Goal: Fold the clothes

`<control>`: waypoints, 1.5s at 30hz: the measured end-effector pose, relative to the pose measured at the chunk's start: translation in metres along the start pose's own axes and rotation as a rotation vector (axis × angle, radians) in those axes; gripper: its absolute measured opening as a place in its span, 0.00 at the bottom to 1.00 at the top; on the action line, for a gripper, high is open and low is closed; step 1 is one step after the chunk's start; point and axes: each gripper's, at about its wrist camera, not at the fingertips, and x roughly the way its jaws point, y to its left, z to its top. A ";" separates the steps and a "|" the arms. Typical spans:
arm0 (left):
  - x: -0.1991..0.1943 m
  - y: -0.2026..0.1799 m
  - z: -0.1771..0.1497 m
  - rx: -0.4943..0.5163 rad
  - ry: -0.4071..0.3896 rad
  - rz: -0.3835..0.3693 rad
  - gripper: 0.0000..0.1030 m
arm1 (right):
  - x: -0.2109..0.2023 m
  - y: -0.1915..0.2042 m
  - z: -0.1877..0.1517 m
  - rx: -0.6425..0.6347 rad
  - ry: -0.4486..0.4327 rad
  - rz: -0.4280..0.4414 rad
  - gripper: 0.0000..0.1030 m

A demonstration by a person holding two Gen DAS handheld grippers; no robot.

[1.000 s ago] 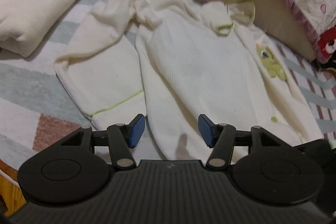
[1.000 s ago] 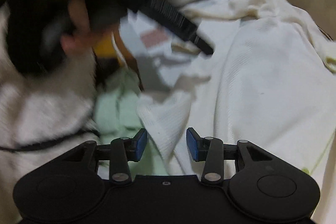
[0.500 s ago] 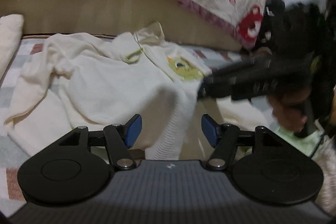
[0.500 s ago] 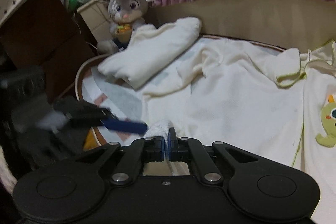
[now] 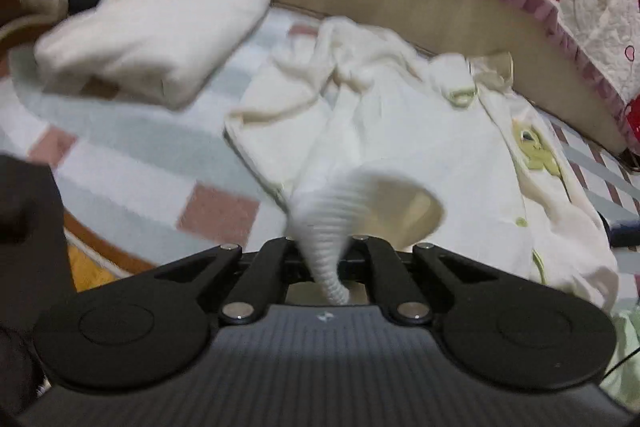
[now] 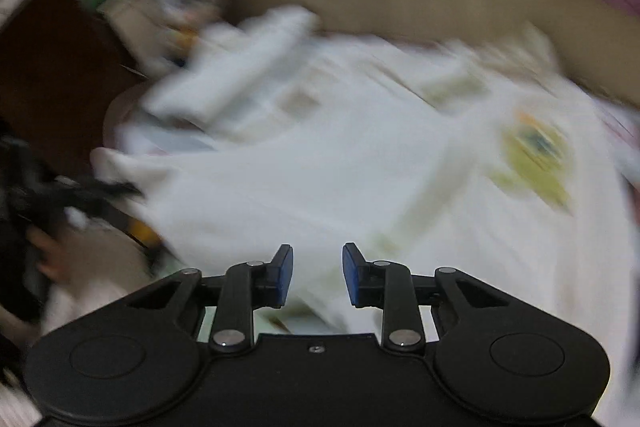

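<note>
Half a second ago the right gripper (image 6: 317, 275) pinched the ribbed hem; now its blue pads stand apart, holding nothing, while the left gripper (image 5: 325, 259), then open, is clamped on that hem of the cream garment (image 5: 420, 131). The garment lies spread beside the folded cream stack (image 5: 156, 27). Only the left view is sharp; the right is motion-blurred.

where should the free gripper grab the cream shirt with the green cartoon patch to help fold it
Judging from its pose, take the cream knit shirt with the green cartoon patch at its near bottom hem, right of the ribbed corner already pinched by the left hand-held gripper. Come in low from the near edge with the open right hand-held gripper; that hem lies loose and nearest.
</note>
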 end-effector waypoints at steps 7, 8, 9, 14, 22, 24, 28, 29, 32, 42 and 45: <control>0.000 -0.035 0.004 0.148 -0.053 0.056 0.02 | -0.032 -0.051 -0.090 0.170 0.044 -0.165 0.47; -0.001 -0.038 0.003 0.158 -0.054 0.060 0.02 | -0.036 -0.056 -0.099 0.178 0.041 -0.181 0.52; -0.001 -0.038 0.002 0.164 -0.055 0.065 0.02 | -0.036 -0.057 -0.105 0.182 0.044 -0.193 0.53; 0.003 -0.039 0.005 0.163 -0.061 0.083 0.02 | -0.019 -0.066 -0.122 0.196 0.053 -0.155 0.59; 0.001 -0.059 0.036 0.300 -0.153 0.042 0.02 | 0.006 -0.076 -0.088 0.127 -0.069 -0.008 0.09; 0.002 -0.061 0.056 0.297 -0.178 0.045 0.02 | -0.015 -0.077 -0.067 0.133 -0.108 0.101 0.08; 0.053 -0.049 0.086 0.173 -0.114 0.100 0.02 | -0.040 -0.096 -0.013 0.203 -0.173 0.079 0.08; 0.072 -0.045 0.090 0.141 -0.092 0.128 0.02 | -0.036 -0.105 0.000 0.227 -0.177 0.029 0.09; 0.126 -0.033 0.087 0.091 -0.052 0.233 0.02 | -0.010 -0.131 0.034 0.264 -0.181 -0.146 0.14; 0.151 0.001 0.069 -0.091 0.047 0.227 0.02 | 0.014 -0.158 0.035 0.315 -0.372 -0.185 0.50; 0.153 0.003 0.070 -0.102 0.055 0.219 0.03 | -0.009 -0.151 0.004 0.366 -0.447 -0.150 0.50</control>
